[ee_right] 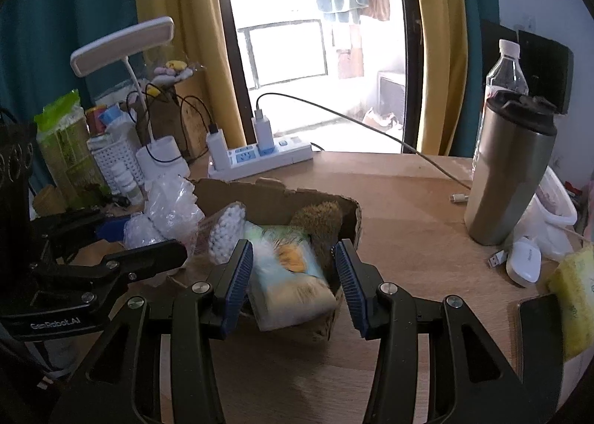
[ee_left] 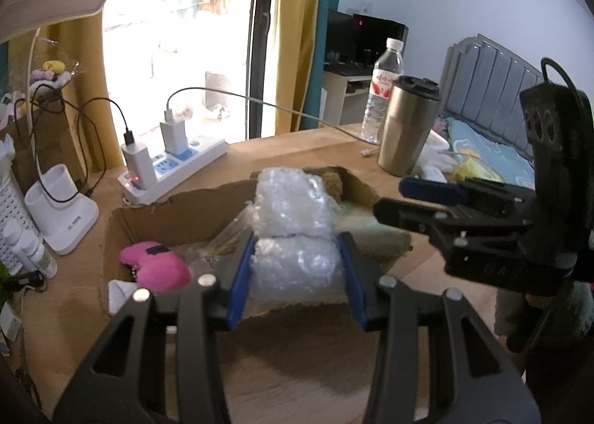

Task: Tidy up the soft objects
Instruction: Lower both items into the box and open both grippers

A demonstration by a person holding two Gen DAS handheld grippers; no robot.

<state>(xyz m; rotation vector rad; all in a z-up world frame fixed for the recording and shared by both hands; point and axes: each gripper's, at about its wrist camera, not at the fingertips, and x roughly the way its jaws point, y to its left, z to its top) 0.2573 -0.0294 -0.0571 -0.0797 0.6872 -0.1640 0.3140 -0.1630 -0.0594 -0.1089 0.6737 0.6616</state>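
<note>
My left gripper (ee_left: 295, 268) pinches the bubble wrap (ee_left: 293, 231) over the cardboard box (ee_left: 178, 209); my right gripper (ee_right: 293, 272) gapes empty before the tissue pack (ee_right: 289, 268) (already boxed). Next, I judge: lower, release it ahead beside the pink plush (ee_left: 156, 268).

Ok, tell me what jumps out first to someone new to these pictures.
The left gripper is shut on a bubble wrap bundle above the cardboard box. The right gripper hangs open over a tissue pack in that box. A pink plush lies at the box's left end.
</note>
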